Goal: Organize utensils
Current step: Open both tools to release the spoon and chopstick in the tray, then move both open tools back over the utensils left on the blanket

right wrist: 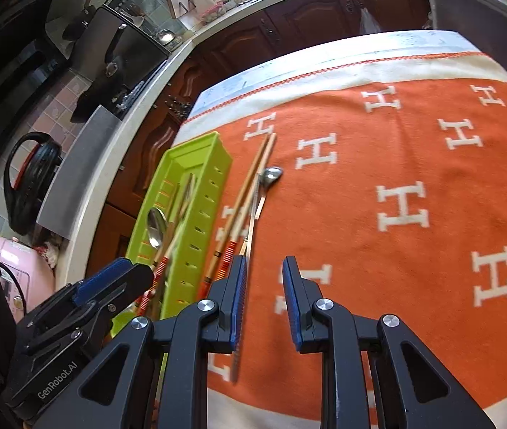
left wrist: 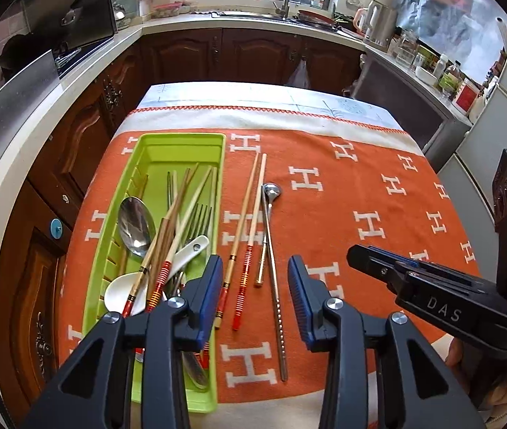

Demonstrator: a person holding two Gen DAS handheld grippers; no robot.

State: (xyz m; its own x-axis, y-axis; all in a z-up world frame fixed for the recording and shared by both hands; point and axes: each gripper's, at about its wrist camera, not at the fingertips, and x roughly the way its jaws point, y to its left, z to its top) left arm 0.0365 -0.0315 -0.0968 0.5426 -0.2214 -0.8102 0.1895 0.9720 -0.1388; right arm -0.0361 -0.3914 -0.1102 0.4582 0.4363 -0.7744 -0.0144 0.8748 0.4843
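A green tray (left wrist: 181, 140) lies at the left of the table and holds metal spoons, forks (left wrist: 199, 216), a white ceramic spoon (left wrist: 190, 253) and several chopsticks. Just right of it, on the cloth, lie two red-ended chopsticks (left wrist: 249, 214), a long metal spoon (left wrist: 272, 193) and a short gold-toned stick (left wrist: 262, 261). My left gripper (left wrist: 255, 296) hovers open above the red ends of those chopsticks, pads touching nothing. My right gripper (right wrist: 264, 300) is open and empty over the cloth, just right of the chopsticks (right wrist: 249, 186) and spoon (right wrist: 271, 175). Each gripper shows in the other's view.
An orange cloth with white H letters (left wrist: 360, 186) covers the table, bare to the right of the utensils. Dark wooden cabinets and a white counter (left wrist: 85, 82) run along the left and back, with a sink and kettle behind. A fridge (left wrist: 496, 136) stands at the right.
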